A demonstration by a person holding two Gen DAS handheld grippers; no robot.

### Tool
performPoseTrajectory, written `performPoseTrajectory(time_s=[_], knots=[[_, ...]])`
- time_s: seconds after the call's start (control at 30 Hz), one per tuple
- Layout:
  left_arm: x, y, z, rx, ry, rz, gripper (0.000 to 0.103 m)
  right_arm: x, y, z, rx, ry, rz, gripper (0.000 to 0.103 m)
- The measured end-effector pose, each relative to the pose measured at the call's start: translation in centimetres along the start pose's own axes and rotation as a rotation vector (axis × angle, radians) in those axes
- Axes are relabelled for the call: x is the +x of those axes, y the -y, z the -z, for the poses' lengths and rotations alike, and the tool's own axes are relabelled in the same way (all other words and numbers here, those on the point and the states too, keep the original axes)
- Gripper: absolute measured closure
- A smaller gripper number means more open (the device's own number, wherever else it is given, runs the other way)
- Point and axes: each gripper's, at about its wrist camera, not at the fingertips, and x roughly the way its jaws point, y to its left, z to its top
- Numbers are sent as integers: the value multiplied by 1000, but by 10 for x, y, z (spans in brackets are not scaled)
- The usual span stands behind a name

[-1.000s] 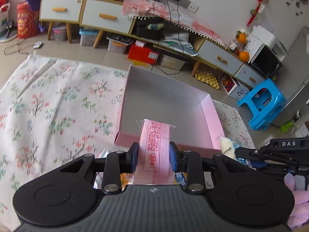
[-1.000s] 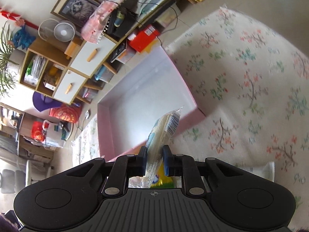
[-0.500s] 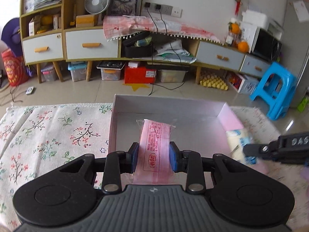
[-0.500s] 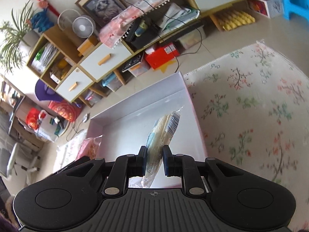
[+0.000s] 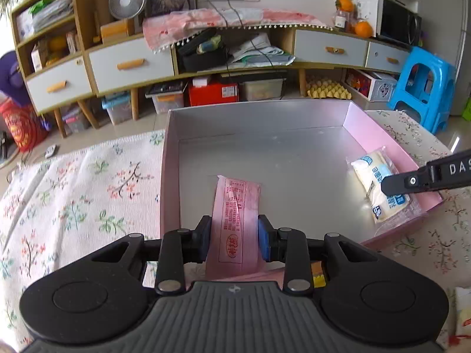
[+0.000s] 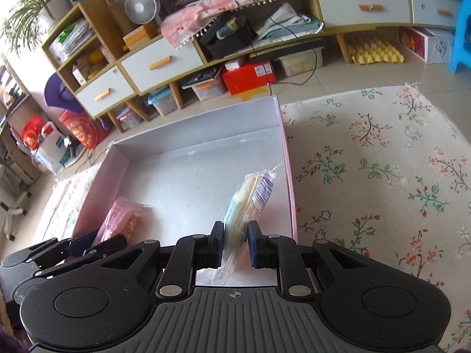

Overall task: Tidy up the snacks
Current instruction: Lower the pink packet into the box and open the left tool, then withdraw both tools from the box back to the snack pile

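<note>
A pink box (image 5: 170,158) with a grey inside (image 6: 188,176) lies open on the floral cloth. My left gripper (image 5: 234,241) is shut on a pink snack packet (image 5: 235,214), held over the box's near left part. The packet also shows in the right wrist view (image 6: 123,220). My right gripper (image 6: 234,245) holds a white and blue snack packet (image 6: 250,194) on edge over the box's right side. Its jaws stand a little wider than before and the left pad still touches the packet. This packet also shows in the left wrist view (image 5: 379,182), with the right gripper (image 5: 424,176) over it.
A floral cloth (image 6: 368,161) covers the surface around the box. More snack wrappers (image 5: 318,273) lie under my left gripper. Behind stand a low cabinet with drawers (image 5: 129,64), storage boxes on the floor (image 5: 212,91) and a blue stool (image 5: 424,85).
Both grippers have moved forward over the box, each carrying its packet. The right gripper's jaws have widened slightly around the white and blue packet.
</note>
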Motion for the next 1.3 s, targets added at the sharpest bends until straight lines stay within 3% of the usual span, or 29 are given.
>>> performPoseTrajectory(time_s=[0.57,0.7,0.77,0.8,0.83,0.93,1.3], knots=[[-13,0,2,-110,-169,7,73,-11,-8,6,-32,-108,28,85],[-12,0,1,-108,-168,2,72,-14,-14,10,-53,-101,47,82],[-14,1,2,-103,-144,-5,62,-18,-18,11,-58,-95,57,79],[-17,2,2,-101,-125,-5,52,-21,-19,12,-54,-91,51,74],[-21,4,2,-100,-105,2,41,-26,-21,12,-51,-84,39,62],[-32,10,2,-81,-66,-3,25,-43,-28,13,-69,-45,30,34],[-72,10,4,-102,-53,-15,2,-97,-40,19,-79,0,34,16]])
